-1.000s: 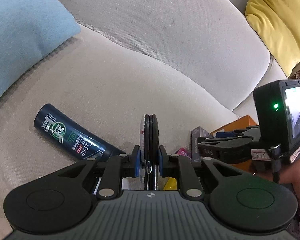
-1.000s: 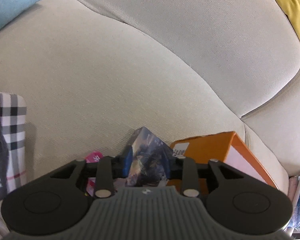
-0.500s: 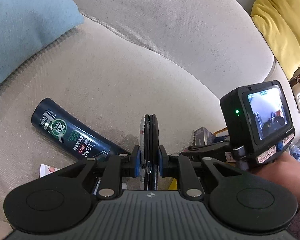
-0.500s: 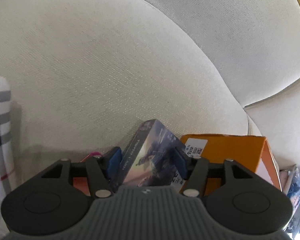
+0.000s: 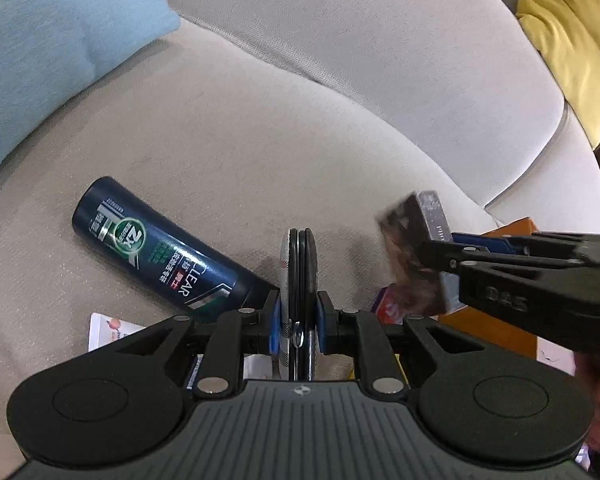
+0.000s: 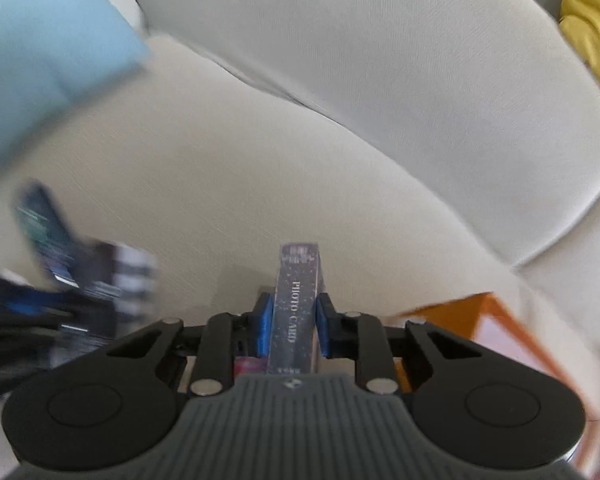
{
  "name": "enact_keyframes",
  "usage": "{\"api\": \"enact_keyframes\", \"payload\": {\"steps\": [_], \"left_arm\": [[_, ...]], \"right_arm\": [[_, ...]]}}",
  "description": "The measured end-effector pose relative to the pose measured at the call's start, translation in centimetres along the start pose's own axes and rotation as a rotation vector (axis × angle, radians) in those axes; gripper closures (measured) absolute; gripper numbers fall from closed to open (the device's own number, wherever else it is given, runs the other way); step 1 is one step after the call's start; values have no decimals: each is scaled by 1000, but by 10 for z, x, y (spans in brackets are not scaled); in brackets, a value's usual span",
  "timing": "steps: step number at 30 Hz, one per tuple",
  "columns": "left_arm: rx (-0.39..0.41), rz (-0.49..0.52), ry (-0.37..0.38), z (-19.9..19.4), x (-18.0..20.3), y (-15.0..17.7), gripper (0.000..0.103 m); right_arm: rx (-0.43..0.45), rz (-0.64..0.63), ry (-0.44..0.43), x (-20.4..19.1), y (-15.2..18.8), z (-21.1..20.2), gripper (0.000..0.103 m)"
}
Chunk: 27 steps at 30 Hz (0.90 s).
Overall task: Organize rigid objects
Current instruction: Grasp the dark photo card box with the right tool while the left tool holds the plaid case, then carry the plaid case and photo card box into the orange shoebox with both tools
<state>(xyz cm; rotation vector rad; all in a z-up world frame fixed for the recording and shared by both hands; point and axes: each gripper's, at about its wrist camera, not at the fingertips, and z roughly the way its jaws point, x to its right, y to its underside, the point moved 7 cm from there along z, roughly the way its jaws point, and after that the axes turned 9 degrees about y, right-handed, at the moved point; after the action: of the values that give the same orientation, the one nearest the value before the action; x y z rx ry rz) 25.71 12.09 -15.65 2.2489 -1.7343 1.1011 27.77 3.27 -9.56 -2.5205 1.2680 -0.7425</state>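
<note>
My left gripper (image 5: pixel 298 322) is shut on a round flat compact (image 5: pixel 299 264) with a black face and a plaid back, held edge-on above the sofa seat. My right gripper (image 6: pixel 295 326) is shut on a photo card box (image 6: pixel 297 304), held on edge with its narrow printed side toward the camera. The box (image 5: pixel 416 248) also shows in the left wrist view, blurred, in the right gripper's fingers (image 5: pixel 480 254), lifted above the seat. A dark blue CLEAR shampoo bottle (image 5: pixel 156 246) lies on the seat left of the compact; it shows blurred in the right wrist view (image 6: pixel 44 228).
An orange box (image 6: pixel 496 320) lies on the seat at the right, partly under the right gripper (image 5: pixel 484 320). A small white card (image 5: pixel 108 330) lies by the bottle. A light blue cushion (image 5: pixel 48 48) is at the left, a yellow cushion (image 5: pixel 572 40) at the far right.
My right gripper has lifted the photo card box off the seat and turned it on edge, swinging left quickly. My left gripper holds the compact nearly still.
</note>
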Motion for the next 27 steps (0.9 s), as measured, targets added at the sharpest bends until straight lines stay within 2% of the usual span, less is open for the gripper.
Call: {"api": "enact_keyframes", "payload": {"steps": [4,6,9,10,16,21,27], "left_arm": [[1,-12,2,1,-3,2,84],[4,-20,6,2,-5,2,84],[6,-23,9,6,-6,1,84],[9,-20,8,7,-5,1,84],[27,-9,19,12,-5,0,84],[61,27,24,1,3,1,84],[117,94,56,-40,39,6,84]], "right_arm": [[-48,119,-194,-4,-1,3,80],[-102,150,-237,-5,0,16,80],[-151,163,-236,-11,19,18,80],[-149,174,-247,-23,26,19,80],[-135,205,-275,-24,31,15,79],[-72,220,-268,-23,42,2,80],[45,289,-304,-2,60,-51,80]]}}
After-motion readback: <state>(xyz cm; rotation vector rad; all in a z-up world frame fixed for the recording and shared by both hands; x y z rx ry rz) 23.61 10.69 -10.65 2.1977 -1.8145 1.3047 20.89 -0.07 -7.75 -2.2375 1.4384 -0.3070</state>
